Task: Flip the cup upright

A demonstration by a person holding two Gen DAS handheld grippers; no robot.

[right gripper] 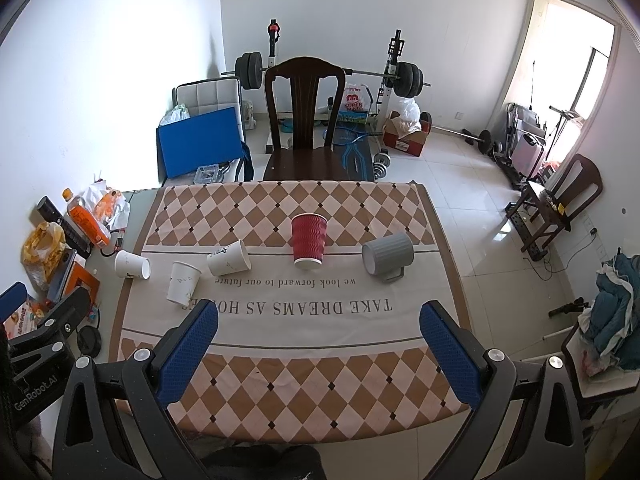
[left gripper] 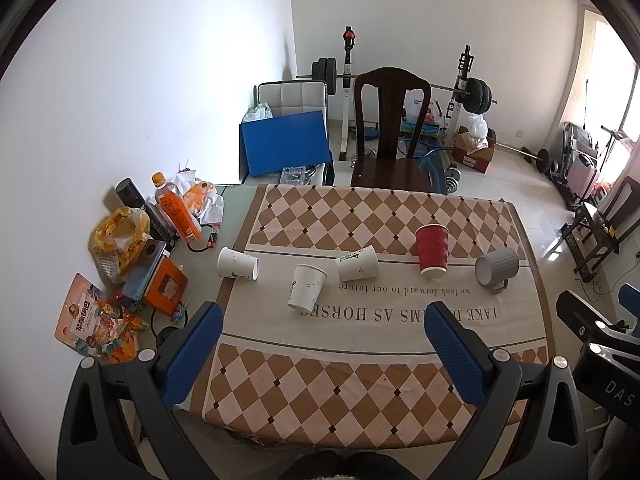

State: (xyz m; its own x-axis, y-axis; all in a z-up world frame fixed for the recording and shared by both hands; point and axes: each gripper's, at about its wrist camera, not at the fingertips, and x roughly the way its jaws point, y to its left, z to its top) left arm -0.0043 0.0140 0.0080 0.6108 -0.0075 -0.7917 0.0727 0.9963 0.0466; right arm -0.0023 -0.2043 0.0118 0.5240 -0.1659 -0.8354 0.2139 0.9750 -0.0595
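Several cups lie tipped in a row on the checkered tablecloth [left gripper: 360, 384]. From the left: three white paper cups [left gripper: 237, 264] [left gripper: 306, 287] [left gripper: 357, 263], a red ribbed paper cup [left gripper: 432, 252] and a grey ribbed mug [left gripper: 497, 268] with its handle toward me. The right wrist view shows the same row: white cups [right gripper: 132, 265] [right gripper: 183, 282] [right gripper: 229, 258], red cup [right gripper: 308, 241], grey mug [right gripper: 387, 255]. My left gripper [left gripper: 323, 356] is open and empty, above the cloth's near half. My right gripper [right gripper: 319, 354] is open and empty, likewise short of the cups.
Clutter sits at the table's left edge: an orange bottle [left gripper: 175, 208], a yellow bag [left gripper: 118, 240], an orange box [left gripper: 165, 286] and a snack packet [left gripper: 94, 320]. A dark wooden chair [left gripper: 390, 132] stands behind the table. Weight benches fill the room behind.
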